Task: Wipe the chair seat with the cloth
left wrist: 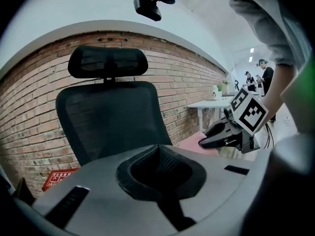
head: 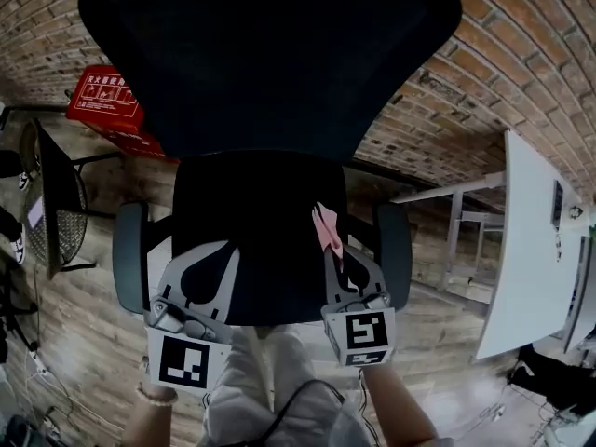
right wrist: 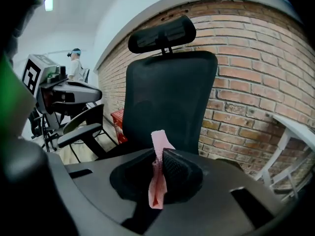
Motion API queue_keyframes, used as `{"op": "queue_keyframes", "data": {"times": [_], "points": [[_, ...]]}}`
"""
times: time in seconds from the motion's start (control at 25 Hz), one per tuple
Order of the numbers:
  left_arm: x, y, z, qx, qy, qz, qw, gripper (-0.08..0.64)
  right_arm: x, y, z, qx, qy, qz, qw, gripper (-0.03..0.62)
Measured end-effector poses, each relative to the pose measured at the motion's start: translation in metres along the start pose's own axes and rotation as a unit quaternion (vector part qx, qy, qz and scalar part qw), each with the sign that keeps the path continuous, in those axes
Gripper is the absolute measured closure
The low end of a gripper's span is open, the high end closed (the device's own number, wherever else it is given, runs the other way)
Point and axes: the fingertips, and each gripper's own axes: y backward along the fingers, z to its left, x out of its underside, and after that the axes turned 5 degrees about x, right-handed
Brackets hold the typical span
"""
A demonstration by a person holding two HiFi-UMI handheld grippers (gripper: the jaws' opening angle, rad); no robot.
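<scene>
A black office chair faces me, its seat (head: pixel 261 208) right below the two grippers and its mesh backrest (head: pixel 270 54) beyond. My right gripper (head: pixel 331 248) is shut on a pink cloth (head: pixel 326 224), held over the seat's right part; whether the cloth touches the seat I cannot tell. In the right gripper view the cloth (right wrist: pixel 158 181) sticks up and hangs down between the jaws. My left gripper (head: pixel 231 248) hovers over the seat's front left, jaws together with nothing in them. The left gripper view shows the backrest (left wrist: pixel 108 117) and the right gripper (left wrist: pixel 216 139).
Armrests (head: pixel 128 254) (head: pixel 396 240) flank the seat. A brick wall (head: pixel 521 54) stands behind the chair. A red box (head: pixel 107 101) lies on the floor at the back left, a black wire chair (head: pixel 51 203) at the left, a white table (head: pixel 531 240) at the right.
</scene>
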Motion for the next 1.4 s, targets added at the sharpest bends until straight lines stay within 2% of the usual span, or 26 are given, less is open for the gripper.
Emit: {"op": "queue_keyframes", "data": {"times": [0.24, 0.44, 0.6, 0.88, 1.16, 1.24, 1.4], "points": [[0.044, -0.029, 0.016, 0.014, 0.001, 0.005, 0.9999, 0.541, 0.039, -0.053, -0.002, 0.029, -0.015, 0.027, 0.999, 0.537], [0.079, -0.048, 0.027, 0.019, 0.025, 0.011, 0.9995, 0.541, 0.061, -0.092, -0.015, 0.074, -0.029, 0.047, 0.996, 0.537], [0.106, -0.062, 0.033, 0.025, 0.033, 0.023, 0.9989, 0.541, 0.076, -0.126, -0.029, 0.113, -0.019, 0.053, 0.992, 0.537], [0.137, -0.078, 0.043, 0.037, 0.039, 0.033, 0.9980, 0.541, 0.088, -0.171, -0.052, 0.178, 0.002, 0.069, 0.982, 0.537], [0.153, -0.085, 0.053, 0.041, 0.043, 0.035, 0.9976, 0.541, 0.109, -0.186, -0.084, 0.245, 0.001, 0.106, 0.964, 0.537], [0.158, -0.087, 0.053, 0.042, 0.046, 0.036, 0.9974, 0.541, 0.119, -0.189, -0.089, 0.254, -0.002, 0.121, 0.960, 0.537], [0.166, -0.090, 0.056, 0.047, 0.040, 0.037, 0.9974, 0.541, 0.135, -0.204, -0.090, 0.240, -0.029, 0.133, 0.961, 0.537]]}}
